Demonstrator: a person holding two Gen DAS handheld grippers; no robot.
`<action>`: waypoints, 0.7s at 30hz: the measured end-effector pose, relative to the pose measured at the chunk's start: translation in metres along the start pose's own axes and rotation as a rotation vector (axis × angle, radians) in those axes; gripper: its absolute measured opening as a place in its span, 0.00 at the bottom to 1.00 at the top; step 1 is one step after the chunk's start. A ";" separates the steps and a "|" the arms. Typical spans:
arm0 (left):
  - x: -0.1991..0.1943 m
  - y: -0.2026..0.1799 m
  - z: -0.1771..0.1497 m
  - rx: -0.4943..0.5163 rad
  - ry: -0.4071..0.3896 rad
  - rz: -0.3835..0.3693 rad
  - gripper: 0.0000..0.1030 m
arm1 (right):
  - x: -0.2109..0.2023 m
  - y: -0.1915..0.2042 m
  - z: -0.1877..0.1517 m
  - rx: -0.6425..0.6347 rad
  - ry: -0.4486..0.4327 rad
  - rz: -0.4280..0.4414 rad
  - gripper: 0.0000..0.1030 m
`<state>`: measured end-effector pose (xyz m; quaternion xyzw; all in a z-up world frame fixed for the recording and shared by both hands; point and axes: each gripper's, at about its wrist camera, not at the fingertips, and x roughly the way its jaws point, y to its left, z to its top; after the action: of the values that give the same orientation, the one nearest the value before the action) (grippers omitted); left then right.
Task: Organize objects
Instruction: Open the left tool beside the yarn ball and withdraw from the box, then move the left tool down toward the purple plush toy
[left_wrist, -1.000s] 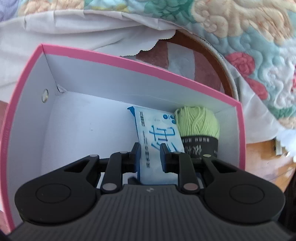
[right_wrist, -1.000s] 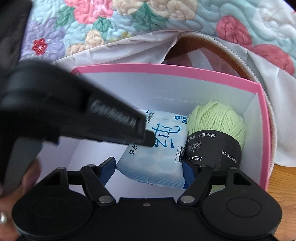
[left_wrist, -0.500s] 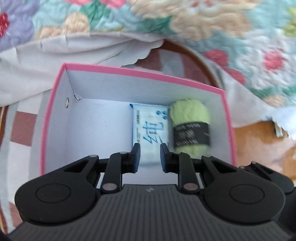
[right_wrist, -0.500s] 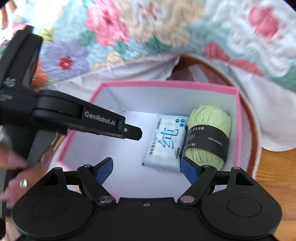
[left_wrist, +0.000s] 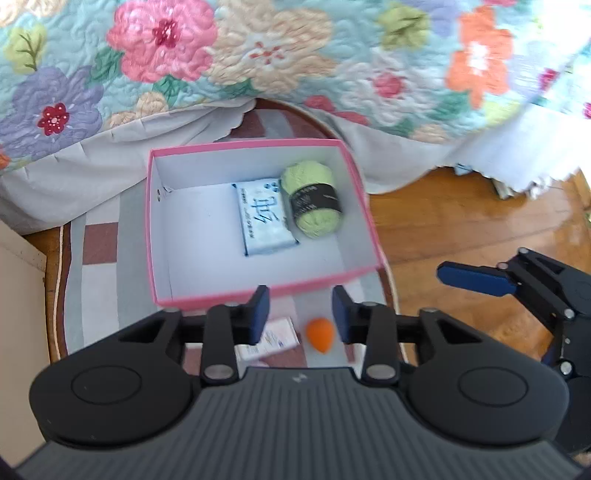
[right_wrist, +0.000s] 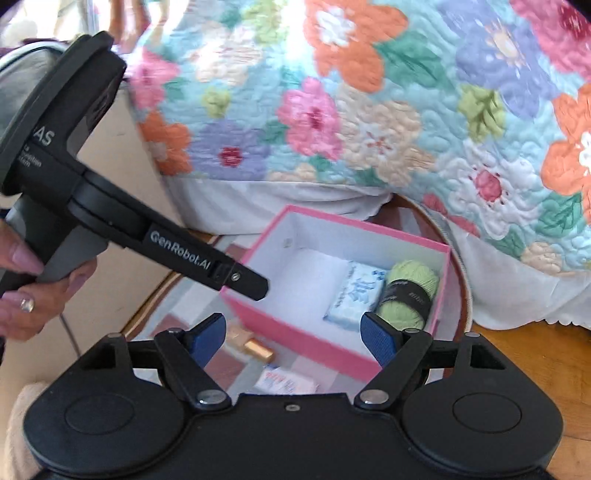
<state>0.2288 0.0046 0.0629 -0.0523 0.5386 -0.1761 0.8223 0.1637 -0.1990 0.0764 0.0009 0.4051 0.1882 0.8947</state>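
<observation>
A pink box (left_wrist: 258, 291) with a white inside sits on a round stool. Inside it lie a pale blue tissue pack (left_wrist: 264, 218) and a green yarn ball (left_wrist: 314, 199) with a black band, side by side. My left gripper (left_wrist: 300, 314) hangs above the box's near wall, its jaws opening and holding nothing. Below it on the stool lie an orange sponge (left_wrist: 319, 334) and a small white packet (left_wrist: 267, 339). My right gripper (right_wrist: 293, 338) is open and empty above the box (right_wrist: 295, 343), with the tissue pack (right_wrist: 356, 293) and yarn (right_wrist: 410, 291) beyond. A gold-capped bottle (right_wrist: 255, 349) lies beside the box.
A floral quilt (left_wrist: 295, 59) hangs over the bed behind the stool (left_wrist: 61, 295). Wooden floor (left_wrist: 461, 221) lies to the right. A beige board (left_wrist: 18, 295) stands at the left. A person's hand (right_wrist: 22, 295) holds the left gripper's handle.
Both grippers have risen out of the box and pulled back. The left jaws, shut before, have parted. The tissue pack stays in the box beside the yarn.
</observation>
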 end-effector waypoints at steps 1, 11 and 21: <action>-0.009 -0.002 -0.008 0.005 -0.009 0.000 0.40 | -0.007 0.006 -0.004 -0.004 -0.003 0.000 0.81; -0.064 -0.009 -0.076 0.073 -0.005 -0.020 0.50 | -0.055 0.053 -0.051 -0.021 0.066 0.020 0.81; -0.068 0.007 -0.117 0.051 0.035 -0.015 0.59 | -0.058 0.072 -0.083 -0.104 0.108 0.036 0.84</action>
<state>0.1003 0.0467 0.0720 -0.0321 0.5477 -0.1970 0.8125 0.0445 -0.1647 0.0741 -0.0484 0.4425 0.2246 0.8668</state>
